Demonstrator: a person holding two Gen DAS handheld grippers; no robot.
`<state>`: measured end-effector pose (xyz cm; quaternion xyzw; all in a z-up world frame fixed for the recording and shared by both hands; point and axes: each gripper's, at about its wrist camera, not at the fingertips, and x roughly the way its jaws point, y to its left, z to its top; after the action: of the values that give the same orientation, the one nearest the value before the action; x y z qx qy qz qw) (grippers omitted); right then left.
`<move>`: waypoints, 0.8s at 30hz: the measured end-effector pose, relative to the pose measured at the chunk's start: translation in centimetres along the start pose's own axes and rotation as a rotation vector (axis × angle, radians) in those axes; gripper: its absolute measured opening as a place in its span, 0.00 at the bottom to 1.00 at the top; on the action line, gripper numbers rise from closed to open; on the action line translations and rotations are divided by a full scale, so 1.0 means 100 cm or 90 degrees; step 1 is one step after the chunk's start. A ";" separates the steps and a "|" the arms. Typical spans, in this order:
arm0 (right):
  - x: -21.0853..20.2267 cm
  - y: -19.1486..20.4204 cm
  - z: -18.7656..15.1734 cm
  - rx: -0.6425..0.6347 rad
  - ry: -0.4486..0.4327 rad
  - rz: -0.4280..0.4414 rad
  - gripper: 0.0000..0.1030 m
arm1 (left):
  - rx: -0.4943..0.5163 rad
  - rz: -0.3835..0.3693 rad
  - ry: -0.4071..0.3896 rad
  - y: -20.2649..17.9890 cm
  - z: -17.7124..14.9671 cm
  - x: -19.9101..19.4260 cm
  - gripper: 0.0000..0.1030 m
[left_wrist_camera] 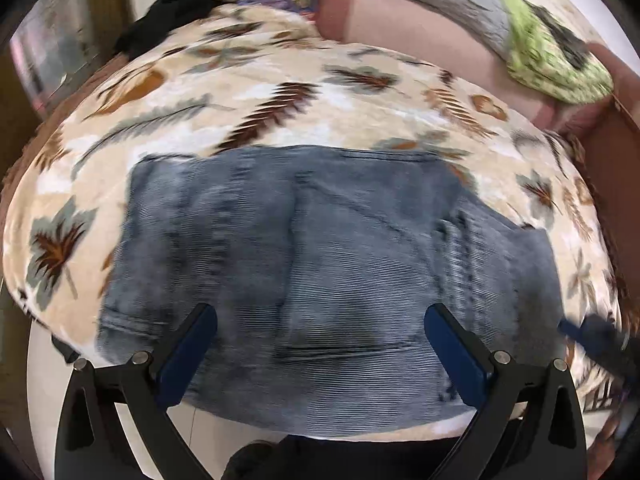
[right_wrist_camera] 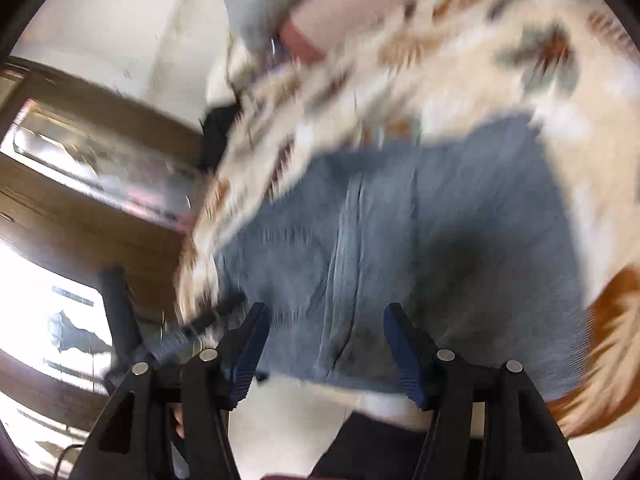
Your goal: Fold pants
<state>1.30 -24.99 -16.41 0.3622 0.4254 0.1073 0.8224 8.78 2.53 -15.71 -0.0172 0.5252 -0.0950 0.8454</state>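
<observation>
**Both grippers free above folded jeans**

Fingers first: the left gripper (left_wrist_camera: 320,344) has its blue-padded fingers (left_wrist_camera: 188,356) spread wide with nothing between them, and the right gripper (right_wrist_camera: 324,344) stands with a narrower but clear gap, also holding nothing. Neither pair seems to touch the cloth, though blur makes contact hard to rule out.

Just beyond the fingertips lie the pants (left_wrist_camera: 320,260), faded blue denim, gathered into a compact, roughly rectangular bundle near the front edge of the bed. A vertical seam or fold line runs down the middle, and stitching shows along both sides. The right wrist view (right_wrist_camera: 400,240) shows the same bundle, heavily blurred, with a dark shadow patch on it.

Under and behind the jeans spreads a cream blanket (left_wrist_camera: 280,92) printed with brown and grey leaves. Farther back sit a pink-and-grey pillow (left_wrist_camera: 400,28), a green patterned cloth (left_wrist_camera: 556,68) and something black (left_wrist_camera: 172,12) at the far edge.

Judging by the short, layered shape, the folding looks nearly or fully done. If another fold is wanted, the next move calls for both grippers to drop to one edge of the bundle, pinch all layers together and carry that edge across evenly; otherwise only smoothing is left.
</observation>
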 end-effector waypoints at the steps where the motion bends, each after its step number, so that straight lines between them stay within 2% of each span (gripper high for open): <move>1: -0.009 -0.010 0.008 0.009 -0.020 -0.030 0.61 | 0.018 -0.005 -0.001 -0.011 -0.001 0.000 1.00; 4: -0.008 -0.036 0.022 0.014 -0.026 -0.098 0.61 | 0.070 -0.015 0.000 -0.043 -0.006 0.004 1.00; 5: -0.002 -0.043 0.023 0.012 -0.015 -0.113 0.61 | 0.088 -0.020 0.000 -0.054 -0.008 0.007 1.00; 6: 0.011 -0.054 0.024 0.014 0.019 -0.133 0.61 | 0.107 -0.019 -0.003 -0.064 -0.011 0.011 1.00; 7: 0.021 -0.057 0.020 0.018 0.044 -0.143 0.61 | 0.131 -0.004 -0.004 -0.073 -0.013 0.017 1.00; 8: 0.035 -0.064 0.021 0.026 0.076 -0.152 0.61 | 0.164 0.040 -0.002 -0.083 -0.018 0.029 1.00; 10: 0.038 -0.063 0.024 0.014 0.079 -0.159 0.61 | 0.197 0.087 0.020 -0.088 -0.024 0.047 1.00; 12: 0.032 -0.056 0.036 0.020 0.084 -0.150 0.61 | 0.172 0.066 0.033 -0.078 -0.026 0.052 1.00; 15: 0.020 -0.036 0.055 -0.001 0.039 -0.141 0.61 | 0.147 0.056 0.033 -0.065 -0.019 0.042 1.00; 17: 0.029 -0.028 0.068 -0.004 0.027 -0.156 0.61 | 0.139 0.076 0.013 -0.054 -0.016 0.030 1.00; 20: 0.062 -0.021 0.064 0.003 0.060 -0.137 0.61 | 0.096 0.079 -0.013 -0.023 -0.015 0.010 1.00; 21: 0.082 -0.015 0.060 -0.005 0.079 -0.147 0.61 | 0.083 0.086 -0.019 -0.010 -0.016 0.006 1.00; 22: 0.104 -0.011 0.051 -0.040 0.117 -0.193 0.62 | 0.065 0.101 -0.025 0.009 -0.019 -0.001 1.00; 24: 0.107 0.007 0.042 -0.128 0.108 -0.246 0.63 | 0.041 0.132 -0.029 0.036 -0.023 -0.009 1.00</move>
<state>11.21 -21.46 -21.03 0.1803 0.5418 0.0199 0.8207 6.86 6.39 -16.42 0.0623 0.5016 -0.0234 0.8625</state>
